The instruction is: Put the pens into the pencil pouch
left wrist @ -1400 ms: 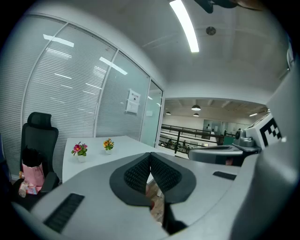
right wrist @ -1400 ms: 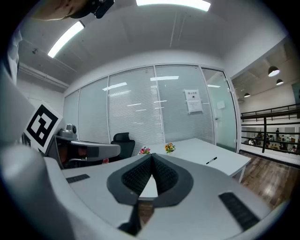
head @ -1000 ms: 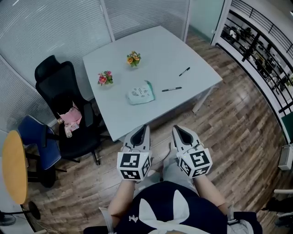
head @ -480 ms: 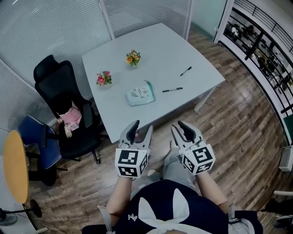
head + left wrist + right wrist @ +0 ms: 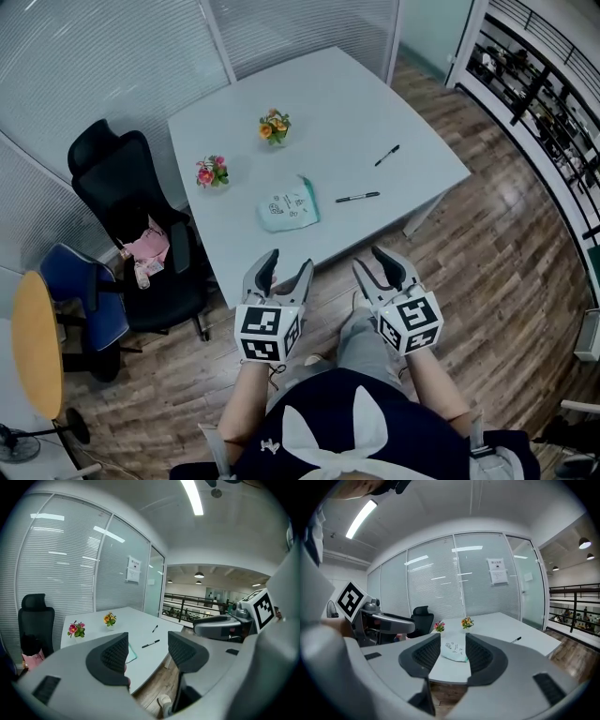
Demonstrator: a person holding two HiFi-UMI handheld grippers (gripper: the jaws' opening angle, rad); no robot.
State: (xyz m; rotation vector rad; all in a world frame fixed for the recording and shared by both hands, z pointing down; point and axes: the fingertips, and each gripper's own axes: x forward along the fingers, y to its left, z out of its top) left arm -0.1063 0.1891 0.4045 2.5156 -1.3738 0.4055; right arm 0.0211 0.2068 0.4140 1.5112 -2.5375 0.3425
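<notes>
Left gripper (image 5: pixel 287 262) and right gripper (image 5: pixel 375 265) are held side by side in front of the person, short of the near edge of the table (image 5: pixel 328 94) and pointing toward it. Both sets of jaws have just been opening and stand apart with nothing between them, the left pair wider than the right.

Both pens lie loose on the table, outside the pouch (image 5: pixel 288 207). The nearer pen (image 5: pixel 357 197) lies just to the right of the pouch, its long axis running roughly along the table's near edge, one end toward the pouch. The farther pen (image 5: pixel 386 156) lies beyond it toward the right corner, slanting up toward that corner. The two pens do not touch.

The pale green pouch lies flat near the middle of the near edge, printed side up; whether its opening is unzipped cannot be told. Behind it stand a pot of orange flowers (image 5: pixel 274 127) and, toward the left edge, a pot of pink flowers (image 5: pixel 212 172).
</notes>
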